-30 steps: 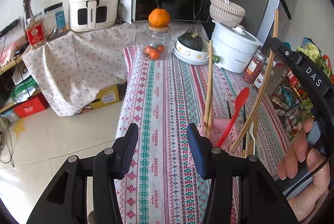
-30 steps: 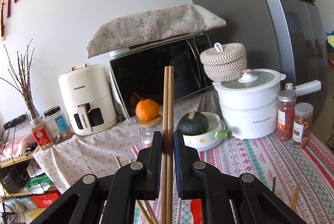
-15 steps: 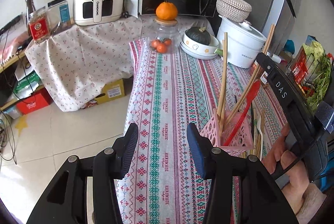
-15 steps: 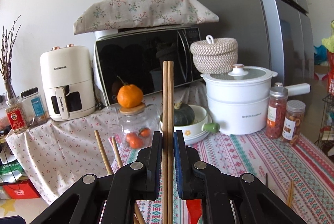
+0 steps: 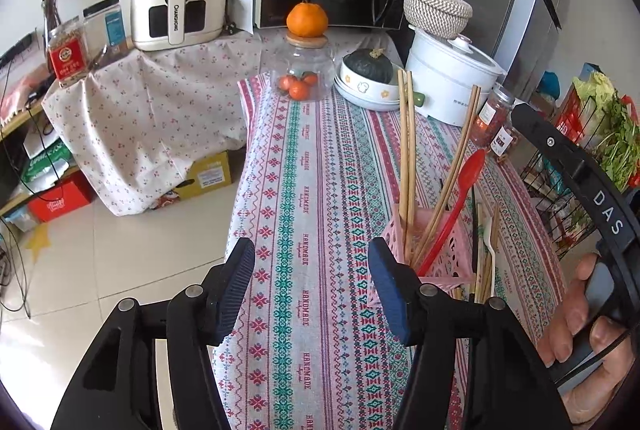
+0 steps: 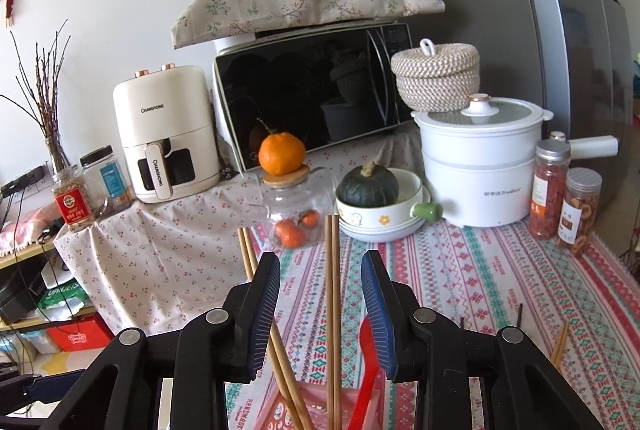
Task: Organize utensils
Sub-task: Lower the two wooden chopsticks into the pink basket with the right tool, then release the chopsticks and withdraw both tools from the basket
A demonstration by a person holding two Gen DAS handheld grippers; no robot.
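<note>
Counter (image 5: pixel 320 157) under striped patterned cloth. Pink utensil basket (image 5: pixel 440 250) near its front right edge, just beside left hand-held gripper (image 5: pixel 311 280): jaws opening, nothing between. Right hand-held gripper (image 6: pixel 320 304) directly above basket: jaws opening, pads apart from upright chopstick pair (image 6: pixel 332 290) standing between them in basket. Second chopstick pair (image 5: pixel 452 173) and red spoon (image 5: pixel 456 201) lean in basket.
</note>
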